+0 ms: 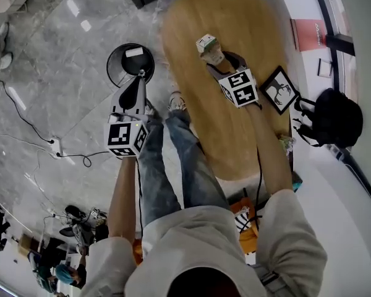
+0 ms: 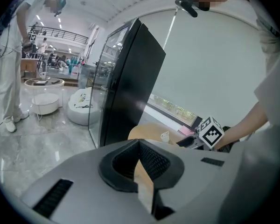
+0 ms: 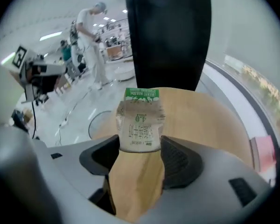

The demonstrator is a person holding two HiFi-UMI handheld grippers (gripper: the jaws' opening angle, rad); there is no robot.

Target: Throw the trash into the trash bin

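A crumpled white milk carton with a green top (image 3: 139,122) stands upright between the jaws of my right gripper (image 3: 140,146), which is shut on it. In the head view the carton (image 1: 206,44) and the right gripper (image 1: 213,55) are above the far part of the oval wooden table (image 1: 235,135). A round black trash bin (image 1: 116,67) stands on the floor to the table's left, with a white scrap (image 1: 134,52) inside. My left gripper (image 1: 140,75) hangs over the bin's near rim. Its jaws (image 2: 141,160) are shut with nothing between them.
A black-framed deer picture (image 1: 279,90) lies on the table's right edge, beside a black bag (image 1: 334,116). Cables and a power strip (image 1: 55,147) run over the grey floor at left. A tall black cabinet (image 2: 126,87) stands beyond the table. People stand far off.
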